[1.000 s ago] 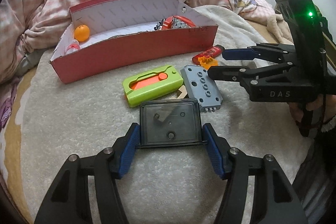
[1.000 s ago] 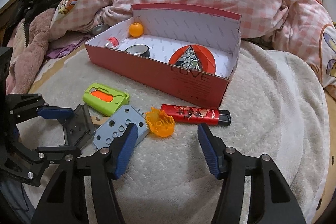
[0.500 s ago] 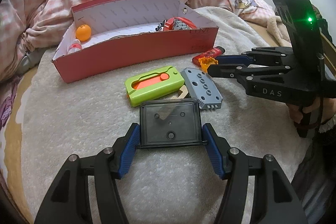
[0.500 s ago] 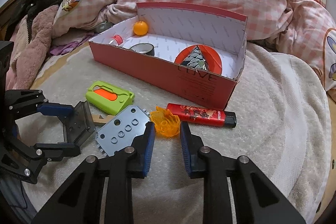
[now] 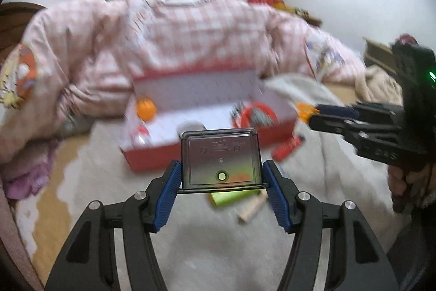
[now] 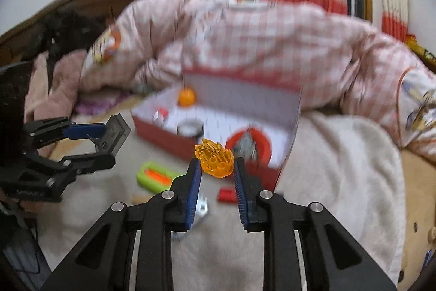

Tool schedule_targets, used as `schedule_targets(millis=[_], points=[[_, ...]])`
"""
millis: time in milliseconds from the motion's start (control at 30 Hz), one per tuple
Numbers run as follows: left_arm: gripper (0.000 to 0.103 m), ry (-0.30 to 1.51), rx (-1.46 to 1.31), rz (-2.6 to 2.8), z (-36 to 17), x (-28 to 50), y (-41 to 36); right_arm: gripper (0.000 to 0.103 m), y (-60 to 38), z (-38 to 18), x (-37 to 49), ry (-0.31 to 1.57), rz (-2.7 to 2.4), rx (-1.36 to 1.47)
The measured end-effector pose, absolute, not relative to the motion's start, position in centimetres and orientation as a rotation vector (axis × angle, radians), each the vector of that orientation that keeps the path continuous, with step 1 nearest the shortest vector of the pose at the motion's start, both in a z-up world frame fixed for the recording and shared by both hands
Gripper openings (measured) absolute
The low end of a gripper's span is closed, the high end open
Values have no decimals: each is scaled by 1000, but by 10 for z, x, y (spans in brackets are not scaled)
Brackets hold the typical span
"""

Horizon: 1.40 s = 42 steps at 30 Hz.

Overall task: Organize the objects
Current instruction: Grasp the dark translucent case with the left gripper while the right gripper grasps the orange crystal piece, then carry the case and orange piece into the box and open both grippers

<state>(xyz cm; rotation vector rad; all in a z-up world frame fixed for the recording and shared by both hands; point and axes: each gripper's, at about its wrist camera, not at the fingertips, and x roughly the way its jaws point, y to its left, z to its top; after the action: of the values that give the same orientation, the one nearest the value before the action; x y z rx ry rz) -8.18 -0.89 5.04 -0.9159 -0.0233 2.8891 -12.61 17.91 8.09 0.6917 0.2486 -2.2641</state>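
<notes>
Both grippers loaded and held clear of the bed, short of the red box.

The left gripper (image 5: 222, 179) has its jaws clenched on the side edges of a smoky transparent case (image 5: 220, 160), held flat and level, presumably so it can slide into the red box (image 5: 152, 154) without tipping. The right gripper (image 6: 216, 172) has its jaws clenched on a small orange flame-shaped piece (image 6: 214, 161), pinched at the tips so the piece stands proud of the pads for a clean drop. Both loads sit in front of the red box, above its near wall. Still lying in front of the red box on the blanket (image 6: 340, 154): a green case (image 6: 155, 176), a red lighter (image 5: 288, 146), a grey block (image 6: 200, 206). Inside the red box: an orange ball (image 6: 186, 97). Judgement: two deposits pending.
</notes>
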Motion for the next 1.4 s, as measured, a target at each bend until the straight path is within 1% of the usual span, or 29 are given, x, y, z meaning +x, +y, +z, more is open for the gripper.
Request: schedule_targets(millis=[200,667,1033,1400], points=[[61,-123,-900,2945,58,-94,-31,25,177,92,-134,190,-2288,686],[61,-125,-950,2979,43,-119,-46,25,158,81,-154,186,-2291,735],[61,-144,-949,3007,42,-166,-44,25,130,67,-190,170,-2310,793],[61,-189,-1074,3001,22,-215,-46,26,88,48,-225,217,-2297,848]])
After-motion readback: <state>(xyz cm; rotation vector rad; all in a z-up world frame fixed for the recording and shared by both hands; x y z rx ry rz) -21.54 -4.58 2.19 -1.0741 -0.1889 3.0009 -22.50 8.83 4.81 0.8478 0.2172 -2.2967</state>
